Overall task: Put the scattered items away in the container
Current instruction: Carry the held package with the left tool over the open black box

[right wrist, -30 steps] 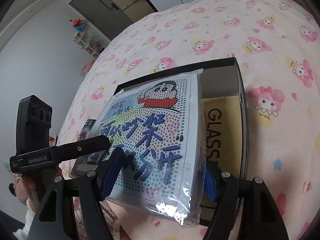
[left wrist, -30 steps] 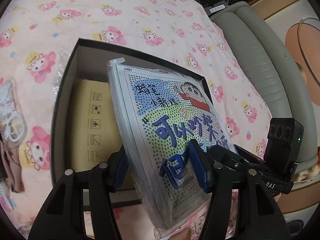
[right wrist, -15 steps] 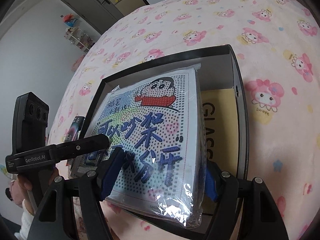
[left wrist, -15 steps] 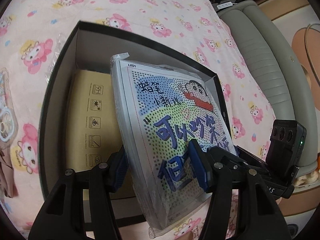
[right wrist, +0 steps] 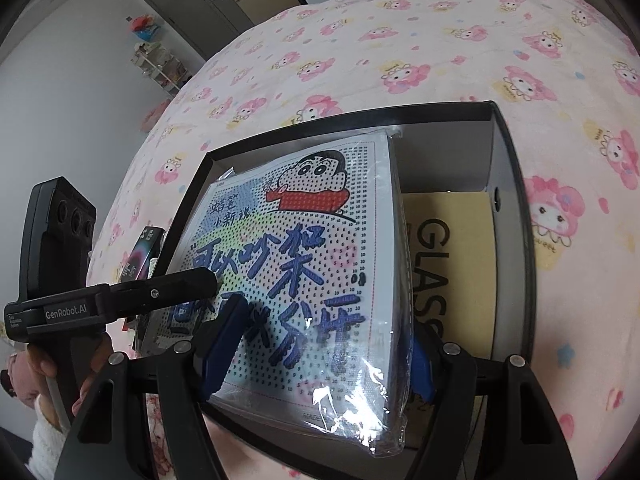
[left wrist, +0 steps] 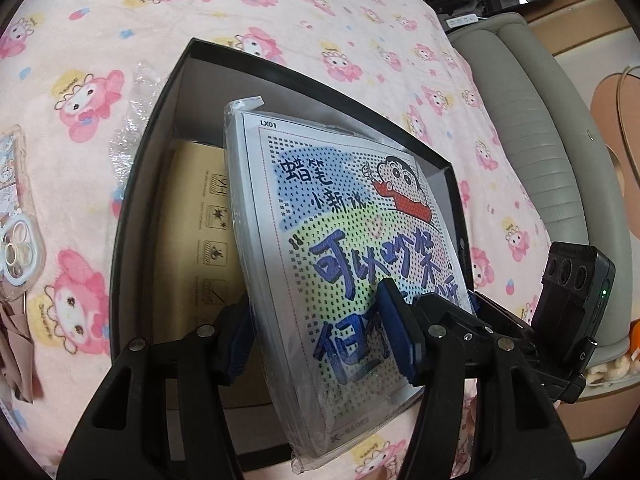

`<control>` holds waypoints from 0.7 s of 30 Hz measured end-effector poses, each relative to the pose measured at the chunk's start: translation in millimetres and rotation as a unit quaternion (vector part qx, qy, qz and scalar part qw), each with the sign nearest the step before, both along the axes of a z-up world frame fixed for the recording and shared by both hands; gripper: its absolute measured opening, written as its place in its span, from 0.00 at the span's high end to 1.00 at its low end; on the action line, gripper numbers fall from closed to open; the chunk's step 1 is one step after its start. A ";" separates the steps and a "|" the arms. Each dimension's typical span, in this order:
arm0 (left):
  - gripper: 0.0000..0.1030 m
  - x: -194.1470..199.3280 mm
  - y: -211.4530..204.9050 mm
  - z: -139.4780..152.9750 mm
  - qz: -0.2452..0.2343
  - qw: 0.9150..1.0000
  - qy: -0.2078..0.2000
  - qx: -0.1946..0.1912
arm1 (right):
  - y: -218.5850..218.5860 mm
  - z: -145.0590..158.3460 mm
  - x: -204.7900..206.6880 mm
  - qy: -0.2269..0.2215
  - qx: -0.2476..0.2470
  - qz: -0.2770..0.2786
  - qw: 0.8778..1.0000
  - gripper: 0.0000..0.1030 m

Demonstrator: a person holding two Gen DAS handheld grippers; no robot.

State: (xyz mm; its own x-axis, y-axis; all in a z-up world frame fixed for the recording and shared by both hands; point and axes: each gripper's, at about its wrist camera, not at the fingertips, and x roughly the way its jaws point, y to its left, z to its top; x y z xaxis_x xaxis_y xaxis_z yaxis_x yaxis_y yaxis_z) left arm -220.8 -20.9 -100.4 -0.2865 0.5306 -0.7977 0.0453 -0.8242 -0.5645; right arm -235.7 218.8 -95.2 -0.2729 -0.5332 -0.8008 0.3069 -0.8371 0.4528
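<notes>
A plastic-wrapped cartoon craft kit with blue Chinese lettering is tilted over the open black box on the bed. My left gripper is shut on the kit's near edge. My right gripper is also shut on the kit, from the opposite corner. The left gripper also shows in the right wrist view, pinching the kit's left edge. A tan cardboard pack marked GLASS lies flat in the box, partly under the kit.
A clear phone case with rings and crinkled plastic wrap lie left of the box on the pink cartoon bedspread. A small dark packet lies beside the box. A grey padded headboard runs along the right.
Both grippers have carried the kit forward and lower, so it now sits over and partly inside the box. The box fills more of both views.
</notes>
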 end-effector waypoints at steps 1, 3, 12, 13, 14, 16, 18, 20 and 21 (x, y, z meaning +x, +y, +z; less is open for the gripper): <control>0.42 -1.7 -0.1 -2.3 0.001 1.000 -0.002 0.000 | -0.9 -1.9 -2.4 -0.003 0.000 0.000 1.000 0.33; 0.42 -5.1 0.1 -7.7 0.001 1.000 -0.009 0.001 | -2.0 -5.8 -5.8 -0.010 0.002 -0.001 1.000 0.33; 0.37 -14.3 12.6 -24.3 -0.010 0.999 -0.028 -0.019 | -4.0 -20.5 -14.6 -0.032 0.024 0.002 0.999 0.33; 0.37 -14.4 13.7 -25.4 -0.013 0.999 -0.031 -0.021 | -4.1 -21.2 -13.4 -0.034 0.028 0.003 0.999 0.33; 0.37 -14.3 14.5 -26.2 -0.016 0.999 -0.032 -0.024 | -3.9 -22.6 -12.5 -0.039 0.030 0.002 0.999 0.33; 0.35 -14.8 17.2 -28.9 -0.019 0.999 -0.036 -0.032 | -4.1 -25.6 -11.9 -0.045 0.034 0.002 0.998 0.33; 0.34 -17.1 20.2 -32.2 -0.021 0.998 -0.043 -0.039 | -5.5 -28.6 -12.1 -0.049 0.040 0.002 0.998 0.32; 0.33 -19.4 23.0 -36.6 -0.022 0.997 -0.052 -0.044 | -6.6 -32.4 -12.3 -0.053 0.047 0.001 0.997 0.32; 0.32 -20.4 24.9 -38.7 -0.022 0.997 -0.057 -0.046 | -7.1 -34.4 -12.2 -0.056 0.049 0.002 0.997 0.31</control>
